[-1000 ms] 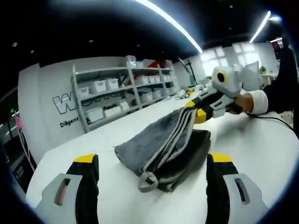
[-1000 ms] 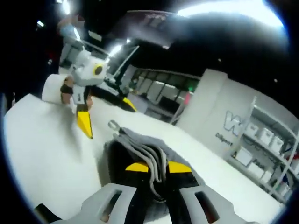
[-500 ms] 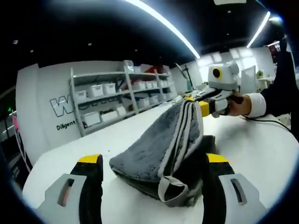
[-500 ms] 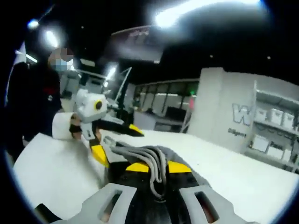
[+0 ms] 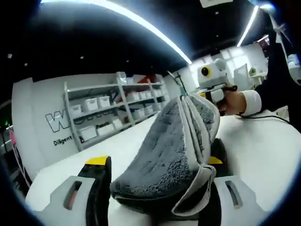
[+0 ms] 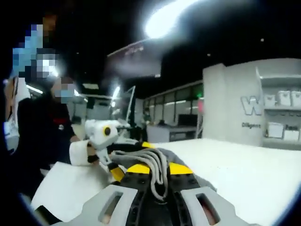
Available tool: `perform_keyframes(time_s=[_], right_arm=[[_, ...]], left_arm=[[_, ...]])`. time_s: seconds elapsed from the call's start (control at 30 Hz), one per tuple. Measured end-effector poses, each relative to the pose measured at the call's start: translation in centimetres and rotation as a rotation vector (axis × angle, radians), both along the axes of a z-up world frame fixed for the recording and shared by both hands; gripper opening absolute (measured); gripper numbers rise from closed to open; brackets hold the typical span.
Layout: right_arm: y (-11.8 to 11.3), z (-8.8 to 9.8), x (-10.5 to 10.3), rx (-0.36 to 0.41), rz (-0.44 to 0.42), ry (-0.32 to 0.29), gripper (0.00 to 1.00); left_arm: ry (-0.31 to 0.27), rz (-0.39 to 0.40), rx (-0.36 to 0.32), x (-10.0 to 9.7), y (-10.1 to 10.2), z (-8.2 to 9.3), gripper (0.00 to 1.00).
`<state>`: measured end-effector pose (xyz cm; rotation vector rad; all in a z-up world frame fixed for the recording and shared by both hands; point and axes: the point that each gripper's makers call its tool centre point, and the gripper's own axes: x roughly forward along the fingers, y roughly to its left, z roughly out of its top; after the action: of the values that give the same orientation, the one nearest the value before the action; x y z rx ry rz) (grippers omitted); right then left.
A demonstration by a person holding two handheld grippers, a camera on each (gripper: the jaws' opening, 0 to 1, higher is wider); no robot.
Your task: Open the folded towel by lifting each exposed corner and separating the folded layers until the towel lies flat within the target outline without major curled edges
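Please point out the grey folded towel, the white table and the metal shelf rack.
grey folded towel (image 5: 164,155), left gripper view, fuzzy top layer
white table (image 5: 263,150), left gripper view, bare surface
metal shelf rack (image 5: 110,113), left gripper view, middle shelf

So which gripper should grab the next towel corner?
Probably the left gripper. It is open, with the gray towel lying between its jaws. The right gripper is shut on the towel's stacked edges and holds them up off the white table.

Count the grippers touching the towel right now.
1 for certain: the right gripper is clamped on the grey towel's edge, lifting it. The left gripper is open beside the towel; contact may be hidden.
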<state>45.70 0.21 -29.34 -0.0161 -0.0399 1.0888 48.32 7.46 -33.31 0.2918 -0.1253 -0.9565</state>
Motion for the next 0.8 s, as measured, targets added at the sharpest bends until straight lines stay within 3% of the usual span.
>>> perform_keyframes(time_s=[0.07, 0.37, 0.47, 0.57, 0.7, 0.8], right_arm=[[0.0, 0.2, -0.1, 0.021, 0.012, 0.02, 0.04], [0.2, 1.3, -1.5, 0.071, 0.08, 0.034, 0.04], [0.2, 1.3, -1.5, 0.07, 0.076, 0.033, 0.04], [0.2, 1.3, -1.7, 0.072, 0.081, 0.035, 0.05], [0.2, 1.4, -1.7, 0.065, 0.074, 0.016, 0.05], [0.3, 1.3, -1.9, 0.049, 0.075, -0.003, 0.05]], left_arm=[[0.022, -0.031, -0.047, -0.6, -0.4, 0.4, 0.73], [-0.012, -0.011, -0.014, -0.4, -0.2, 0.4, 0.72], [-0.019, -0.034, -0.038, -1.0, -0.3, 0.9, 0.62], [-0.063, -0.043, -0.043, -1.5, -0.6, 1.5, 0.55], [-0.044, -0.04, -0.059, -1.3, -0.5, 1.5, 0.53], [-0.036, -0.043, -0.082, -1.3, -0.2, 1.8, 0.42]])
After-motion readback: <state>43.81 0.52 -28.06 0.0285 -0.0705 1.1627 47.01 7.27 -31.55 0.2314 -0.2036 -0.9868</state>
